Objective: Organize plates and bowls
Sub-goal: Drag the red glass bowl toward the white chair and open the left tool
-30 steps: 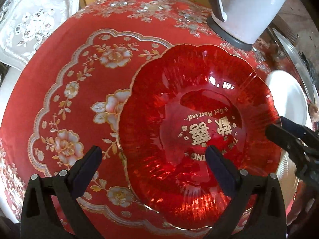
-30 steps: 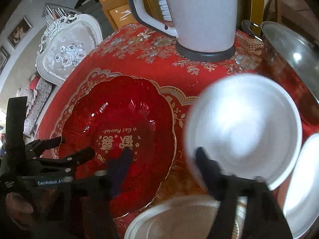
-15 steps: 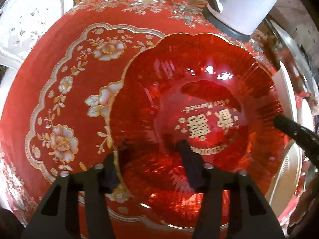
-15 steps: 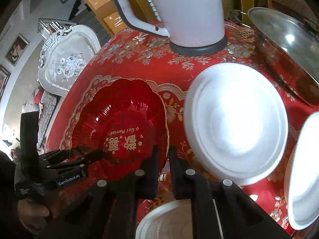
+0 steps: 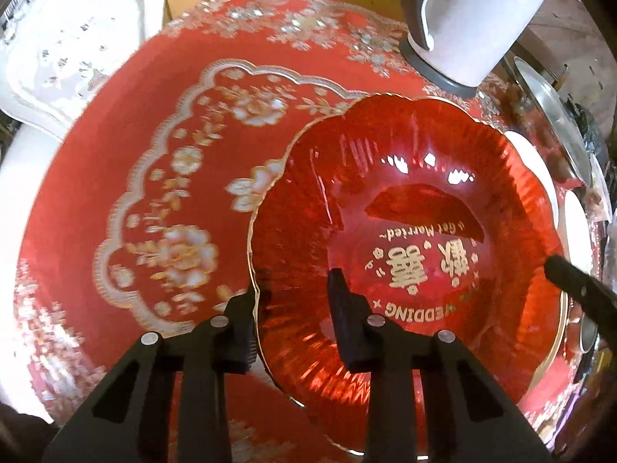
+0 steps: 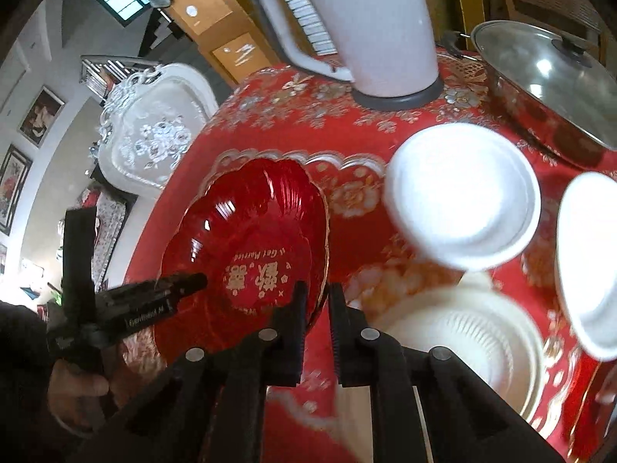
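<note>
Red glass plate [image 5: 408,254] sitting tilted on cloth-covered worktop [image 5: 162,123], left of white bowls [image 6: 462,196]. Left hand-held gripper [image 5: 293,324] straddling near-left rim, one finger outside, one inside; jaws parted, not yet clamping. Right hand-held gripper [image 6: 318,308] pinching right rim between nearly closed fingers. Judgement: step is two-sided lift of plate. Advice: closing left jaws squarely on rim, keeping both grips level, raising slowly; glass slippery, kettle [image 6: 370,27] and pot [image 6: 551,81] standing near.
</note>
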Motion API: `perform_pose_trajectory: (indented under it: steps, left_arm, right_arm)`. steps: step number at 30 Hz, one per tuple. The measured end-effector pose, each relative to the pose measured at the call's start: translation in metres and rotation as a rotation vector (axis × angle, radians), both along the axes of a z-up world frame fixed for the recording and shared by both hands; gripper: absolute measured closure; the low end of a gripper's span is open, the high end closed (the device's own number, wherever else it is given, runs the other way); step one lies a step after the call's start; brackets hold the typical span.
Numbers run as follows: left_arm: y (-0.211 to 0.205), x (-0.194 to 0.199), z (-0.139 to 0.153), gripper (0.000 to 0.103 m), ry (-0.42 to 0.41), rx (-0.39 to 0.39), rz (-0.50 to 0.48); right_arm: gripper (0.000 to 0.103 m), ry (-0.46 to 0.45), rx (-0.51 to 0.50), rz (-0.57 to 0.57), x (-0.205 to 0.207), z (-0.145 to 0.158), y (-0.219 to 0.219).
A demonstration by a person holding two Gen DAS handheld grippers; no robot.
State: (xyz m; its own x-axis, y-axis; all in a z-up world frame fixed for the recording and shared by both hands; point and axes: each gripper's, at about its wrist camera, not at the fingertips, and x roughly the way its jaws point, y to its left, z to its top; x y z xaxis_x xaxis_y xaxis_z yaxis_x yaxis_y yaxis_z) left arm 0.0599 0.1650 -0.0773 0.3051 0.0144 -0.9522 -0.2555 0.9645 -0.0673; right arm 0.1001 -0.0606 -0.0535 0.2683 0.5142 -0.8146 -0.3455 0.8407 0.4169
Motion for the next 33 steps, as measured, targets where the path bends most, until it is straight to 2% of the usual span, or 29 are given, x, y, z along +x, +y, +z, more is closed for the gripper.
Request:
perform_pose_trajectory:
  steps: [4, 13, 21, 25, 26, 27, 28, 29, 33]
  left_arm:
    - [0.012, -0.023, 0.006, 0.074, -0.005, 0.038, 0.015]
    - [0.031, -0.070, -0.020, 0.074, 0.043, 0.090, 0.009]
    - [0.033, -0.090, -0.035, 0.071, 0.023, 0.091, -0.003]
    - [0.026, -0.092, -0.035, 0.069, -0.003, 0.145, -0.024]
    - [0.024, -0.093, -0.036, 0.063, -0.004, 0.161, -0.029]
    - [0.023, -0.093, -0.036, 0.048, -0.001, 0.169, -0.030]
    - [0.023, -0.094, -0.036, 0.041, 0.000, 0.176, -0.028]
    - [0.023, -0.095, -0.034, 0.033, -0.009, 0.184, -0.023]
    - [0.023, -0.096, -0.020, 0.033, -0.046, 0.205, -0.010]
  right_arm:
    - [0.090, -0.001, -0.010, 0.023, -0.032, -0.001, 0.014]
    - [0.088, 0.077, -0.033, 0.067, -0.091, -0.034, 0.035]
    - [0.087, 0.093, -0.057, 0.081, -0.115, -0.054, 0.039]
    - [0.082, 0.083, -0.044, 0.077, -0.117, -0.053, 0.036]
    - [0.076, 0.077, -0.036, 0.072, -0.118, -0.051, 0.034]
    - [0.071, 0.067, -0.033, 0.064, -0.119, -0.047, 0.031]
    - [0.061, 0.056, -0.033, 0.057, -0.119, -0.043, 0.028]
    - [0.058, 0.035, -0.033, 0.046, -0.120, -0.036, 0.022]
    - [0.049, 0.011, -0.027, 0.013, -0.122, -0.021, 0.003]
